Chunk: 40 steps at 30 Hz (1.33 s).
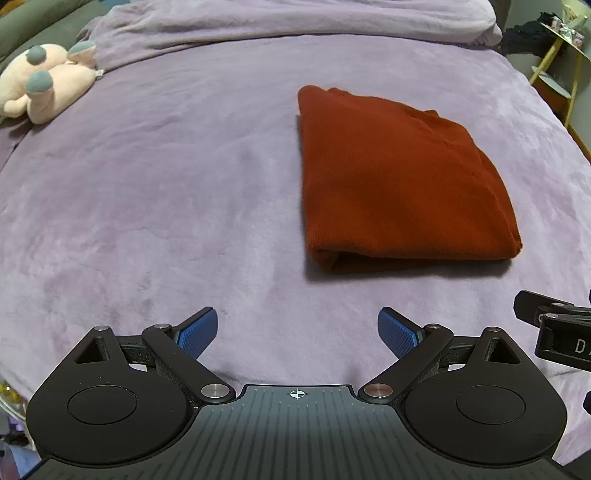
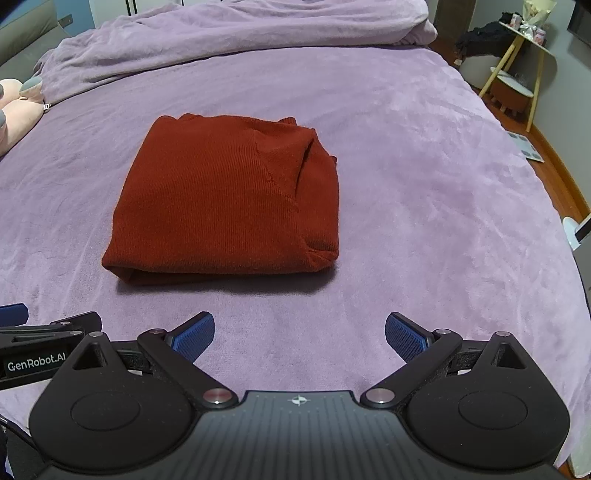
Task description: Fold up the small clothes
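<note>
A rust-red knitted garment (image 1: 399, 181) lies folded into a thick rectangle on the purple bedspread (image 1: 166, 192). In the right wrist view the same folded garment (image 2: 229, 203) sits ahead and to the left. My left gripper (image 1: 297, 332) is open, its blue pads spread wide, with nothing between them; it hovers in front of the fold's near edge, slightly to its left. My right gripper (image 2: 299, 334) is also open and holds nothing, a short way back from the garment. Each gripper shows at the edge of the other's view.
A pink plush toy (image 1: 44, 81) lies at the far left of the bed. A bunched purple blanket (image 1: 295, 26) runs along the head end. A yellow-legged side table (image 2: 517, 70) with small items stands off the bed's right side, above wooden floor (image 2: 565, 177).
</note>
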Motion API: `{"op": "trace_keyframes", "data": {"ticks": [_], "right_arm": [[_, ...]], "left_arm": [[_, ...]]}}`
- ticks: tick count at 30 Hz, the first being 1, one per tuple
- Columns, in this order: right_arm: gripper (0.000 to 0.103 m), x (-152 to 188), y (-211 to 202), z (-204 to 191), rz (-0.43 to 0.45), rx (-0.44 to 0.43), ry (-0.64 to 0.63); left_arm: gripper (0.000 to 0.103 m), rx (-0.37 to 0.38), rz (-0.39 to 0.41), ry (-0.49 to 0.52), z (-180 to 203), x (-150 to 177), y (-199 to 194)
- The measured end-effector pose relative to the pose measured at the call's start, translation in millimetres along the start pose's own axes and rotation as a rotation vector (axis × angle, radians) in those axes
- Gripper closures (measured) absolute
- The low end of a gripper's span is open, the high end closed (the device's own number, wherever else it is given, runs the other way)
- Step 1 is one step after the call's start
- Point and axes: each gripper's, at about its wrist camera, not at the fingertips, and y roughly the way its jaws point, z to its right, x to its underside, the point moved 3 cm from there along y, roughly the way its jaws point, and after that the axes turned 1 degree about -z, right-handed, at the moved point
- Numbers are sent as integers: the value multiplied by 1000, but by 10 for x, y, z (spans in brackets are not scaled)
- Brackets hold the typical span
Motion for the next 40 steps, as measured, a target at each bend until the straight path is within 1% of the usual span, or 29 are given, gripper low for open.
{"op": "trace_keyframes", "data": {"ticks": [13,17,19,25,33,40], "right_arm": [[4,-6,0,-1,3,2,-1],[4,1,-8,-8,5,4,-4],[4,5,-11,-8,6,8,-5],[4,0,-11,-4,5,15,-5],[4,-8,-24,-22,11,24,-17],[4,-20,-18,-22,9,29,-18]], "left_arm": [[6,11,-2,-2,-18,0,-1],[6,23,-6,-6,-21,3,0],[6,34,7,-8,-30,9,-8],[6,12,9,8,-4,30,-21],[5,-21,13,54,49,19,-34],[5,-9,1,54,47,7,-12]]}}
